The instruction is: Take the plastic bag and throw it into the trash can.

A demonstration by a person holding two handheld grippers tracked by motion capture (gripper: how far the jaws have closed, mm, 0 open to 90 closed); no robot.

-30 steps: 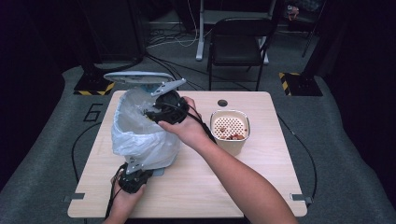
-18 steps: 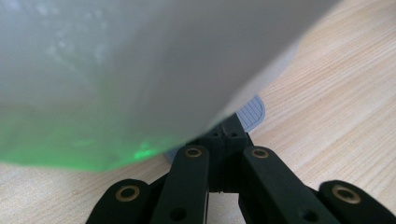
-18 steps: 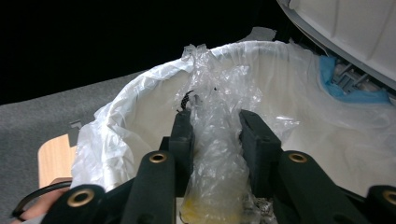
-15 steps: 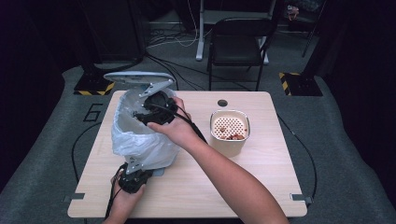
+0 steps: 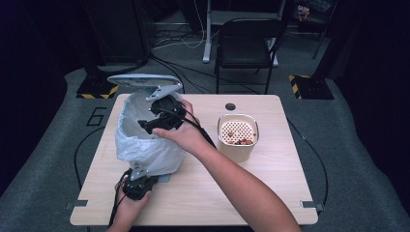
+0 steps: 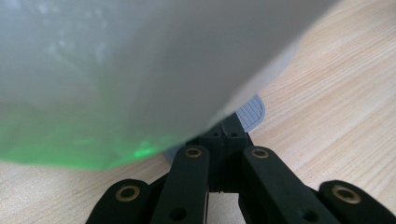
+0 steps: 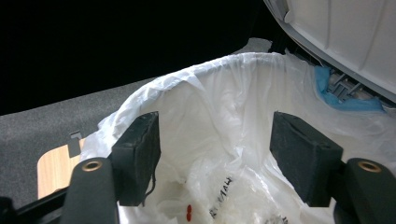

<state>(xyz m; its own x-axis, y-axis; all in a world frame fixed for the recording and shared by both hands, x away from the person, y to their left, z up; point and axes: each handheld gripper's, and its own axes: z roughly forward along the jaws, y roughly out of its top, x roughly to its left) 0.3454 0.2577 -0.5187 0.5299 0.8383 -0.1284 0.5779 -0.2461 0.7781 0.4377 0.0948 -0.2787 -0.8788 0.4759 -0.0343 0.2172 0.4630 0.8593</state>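
Observation:
A pedal bin (image 5: pixel 145 147) lined with a white bag stands on the left of the table, its grey lid (image 5: pixel 142 79) raised. My right gripper (image 5: pixel 147 125) hangs over the bin's mouth. Its jaws have just been opening and stand open (image 7: pixel 215 158) with nothing between them. Below them, crumpled clear plastic (image 7: pixel 219 198) lies inside the bag (image 7: pixel 219 102). My left gripper (image 5: pixel 138 180) is at the bin's foot near the table's front edge. It is shut (image 6: pixel 229 135), with its tips on the grey ribbed pedal (image 6: pixel 251 112).
A beige container (image 5: pixel 237 137) with a perforated top and reddish bits stands to the right of the bin. The wooden table (image 5: pixel 270 193) has a round hole (image 5: pixel 230 106) at the back. A black chair (image 5: pixel 244 48) stands beyond it.
The right gripper has shifted a little left over the bin's mouth and its jaws have spread apart. The left gripper has stayed on the pedal.

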